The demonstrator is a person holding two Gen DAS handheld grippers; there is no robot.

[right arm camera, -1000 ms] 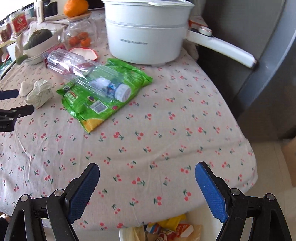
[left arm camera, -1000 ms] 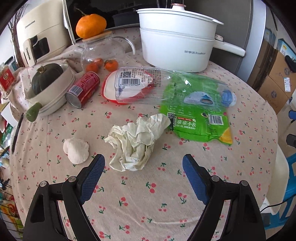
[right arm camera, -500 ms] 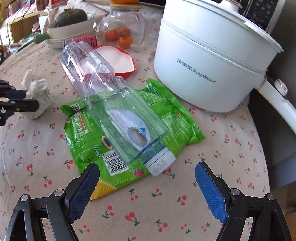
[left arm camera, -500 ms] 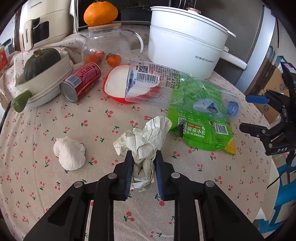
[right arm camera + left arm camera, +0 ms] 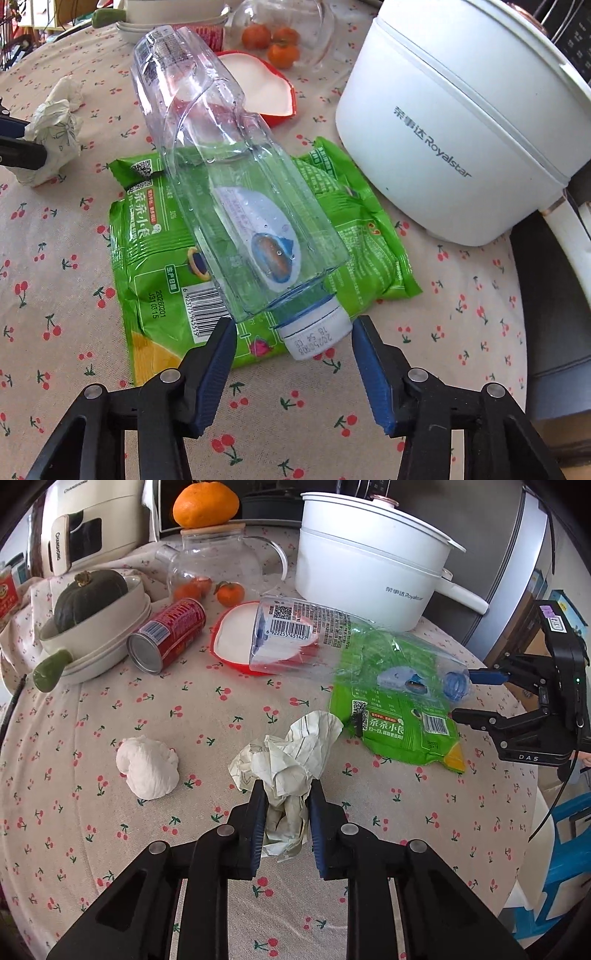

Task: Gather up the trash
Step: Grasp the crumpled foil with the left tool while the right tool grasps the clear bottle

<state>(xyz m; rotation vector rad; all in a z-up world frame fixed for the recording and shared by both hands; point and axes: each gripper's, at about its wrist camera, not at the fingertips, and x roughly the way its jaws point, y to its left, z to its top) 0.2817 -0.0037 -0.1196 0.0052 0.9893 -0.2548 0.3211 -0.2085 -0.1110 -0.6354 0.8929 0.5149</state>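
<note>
Left hand-held gripper point(image 5: 286, 805) clenched on crumpled paper point(image 5: 286, 764); right hand-held gripper point(image 5: 293, 345) released, straddling the plastic bottle point(image 5: 236, 184) cap.

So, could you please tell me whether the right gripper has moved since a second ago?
Yes. The right gripper has advanced across the table toward the white pot, and its open fingers now flank the cap of the clear bottle.

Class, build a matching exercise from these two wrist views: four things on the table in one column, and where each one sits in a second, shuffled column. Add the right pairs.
1. crumpled paper
2. plastic bottle
3. orange
4. dark green squash

A. in a white bowl
B. on the jar's lid
C. between the left gripper's fingers
D. lying across the green packet

Pairs: 1-C, 2-D, 3-B, 4-A
</note>
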